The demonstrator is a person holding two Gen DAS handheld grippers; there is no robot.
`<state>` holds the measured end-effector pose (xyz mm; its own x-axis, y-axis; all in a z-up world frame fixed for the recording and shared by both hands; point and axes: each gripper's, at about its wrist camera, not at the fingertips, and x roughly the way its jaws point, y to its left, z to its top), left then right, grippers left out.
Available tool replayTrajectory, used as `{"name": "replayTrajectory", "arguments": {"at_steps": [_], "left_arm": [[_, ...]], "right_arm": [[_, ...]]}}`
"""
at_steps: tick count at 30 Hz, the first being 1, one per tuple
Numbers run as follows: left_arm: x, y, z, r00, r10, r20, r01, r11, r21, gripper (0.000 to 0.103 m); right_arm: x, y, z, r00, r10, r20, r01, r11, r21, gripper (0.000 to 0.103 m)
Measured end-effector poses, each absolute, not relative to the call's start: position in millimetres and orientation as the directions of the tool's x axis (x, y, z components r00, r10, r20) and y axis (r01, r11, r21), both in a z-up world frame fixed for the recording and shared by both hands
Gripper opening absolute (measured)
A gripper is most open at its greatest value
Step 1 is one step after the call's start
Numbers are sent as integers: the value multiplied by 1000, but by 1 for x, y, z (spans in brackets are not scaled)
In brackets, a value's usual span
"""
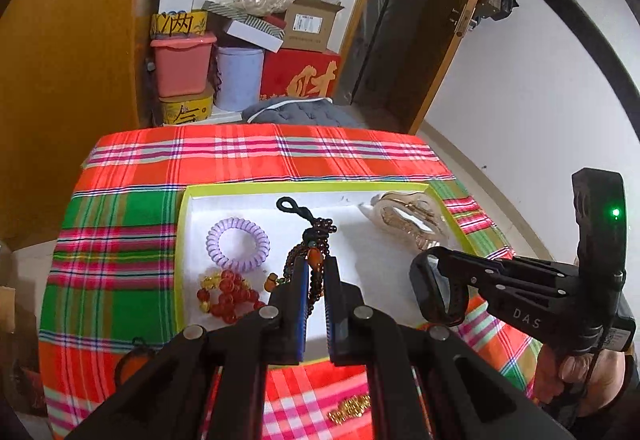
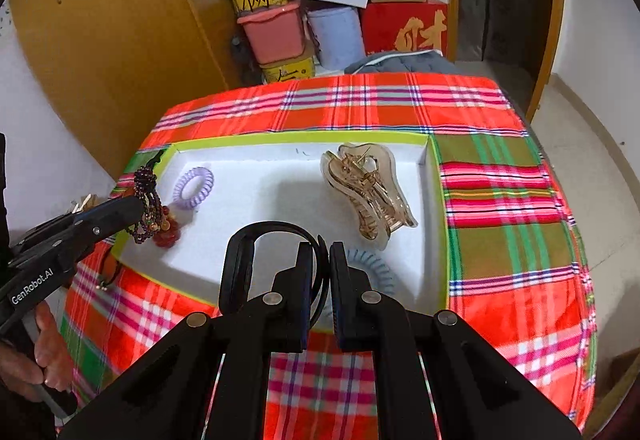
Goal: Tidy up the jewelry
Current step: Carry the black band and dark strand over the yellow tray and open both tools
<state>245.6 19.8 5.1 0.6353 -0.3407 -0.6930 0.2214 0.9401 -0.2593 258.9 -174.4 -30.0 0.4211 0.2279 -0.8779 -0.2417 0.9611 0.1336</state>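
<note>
Your left gripper (image 1: 316, 280) is clamped on a dark beaded necklace (image 1: 316, 240), its strands pinched between the blue-padded fingers (image 1: 301, 292) and held above the left part of the white tray (image 2: 280, 192); from the right wrist view the beads dangle over the tray's left edge. Your right gripper (image 2: 323, 268) is closed on a black hair band (image 2: 256, 236), which loops out to the left of the fingers over the tray's near edge. Beneath the necklace, in the tray's near-left corner, lies a red beaded bracelet (image 1: 226, 296), with a purple spiral hair tie (image 1: 238, 244) just beyond it. A translucent beige claw clip (image 2: 368, 192) rests in the tray's far-right part, and a pale blue spiral hair tie (image 2: 374, 268) lies near the near edge, partly hidden behind your right fingers. The tray, rimmed in yellow-green, sits on a plaid tablecloth (image 2: 508, 176). A gold chain (image 1: 350, 406) lies on the cloth in front of the tray's near edge.
</note>
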Motion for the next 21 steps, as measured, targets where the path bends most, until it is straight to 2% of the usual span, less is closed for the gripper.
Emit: {"name": "replayTrajectory", "arguments": {"at_steps": [15,21], "left_arm": [[273,16,-28,585,-334,-739,214,942,-257,7],[278,18,-36,575,-330,-748,190,944,-271,7]], "right_arm": [[284,-167,-57,388,192,-901,-242,965,101,8],[287,-171,-57,386,197,-901,-236,965,110,12]]}}
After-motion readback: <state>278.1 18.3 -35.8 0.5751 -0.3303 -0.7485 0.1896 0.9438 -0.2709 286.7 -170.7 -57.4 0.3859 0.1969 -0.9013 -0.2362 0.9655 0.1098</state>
